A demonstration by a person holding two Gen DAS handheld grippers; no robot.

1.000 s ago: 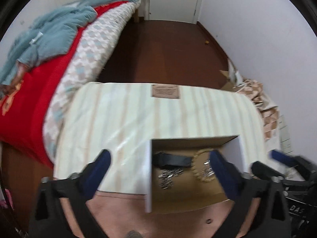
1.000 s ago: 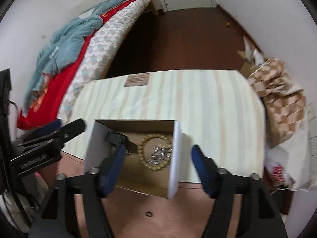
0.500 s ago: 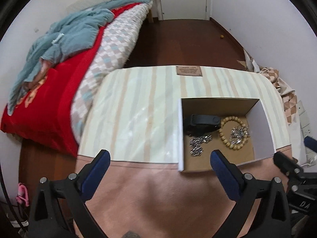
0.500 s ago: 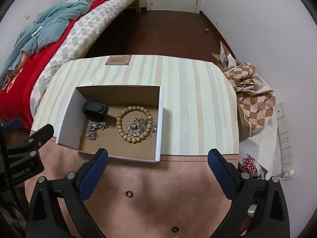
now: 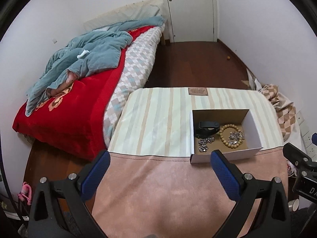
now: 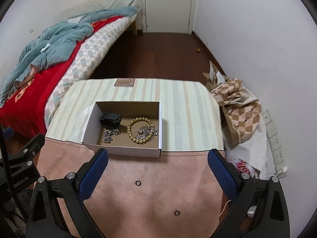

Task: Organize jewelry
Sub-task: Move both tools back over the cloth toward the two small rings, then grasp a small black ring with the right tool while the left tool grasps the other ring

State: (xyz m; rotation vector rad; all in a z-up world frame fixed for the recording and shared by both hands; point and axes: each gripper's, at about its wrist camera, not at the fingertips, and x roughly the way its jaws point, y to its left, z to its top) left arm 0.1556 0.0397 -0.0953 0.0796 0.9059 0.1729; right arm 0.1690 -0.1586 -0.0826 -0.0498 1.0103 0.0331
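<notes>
An open white cardboard box [image 6: 122,148] [image 5: 225,156] stands on the table where the striped cloth meets the pink mat. Inside lie a black watch [image 6: 110,119] [image 5: 208,128], a wooden bead bracelet [image 6: 141,130] [image 5: 230,135], a silver trinket [image 6: 146,131] inside the bracelet ring, and a silver chain [image 6: 110,135] [image 5: 205,142]. Two small dark rings [image 6: 137,182] [image 6: 177,212] lie on the pink mat. My right gripper [image 6: 157,157] hovers open over the mat in front of the box, holding nothing. My left gripper [image 5: 160,158] is open and empty, left of the box.
A bed [image 5: 79,103] with a red blanket and blue-grey quilt stands left of the table. A checked paper bag [image 6: 237,107] and white bags lie at the right by the wall. A brown label [image 6: 125,82] sits at the table's far edge. Dark wood floor lies beyond.
Both grippers have drawn back and up from the box, which now lies farther ahead. The right gripper's jaws, earlier straddling the box's right wall, have widened and stand clear of it.
</notes>
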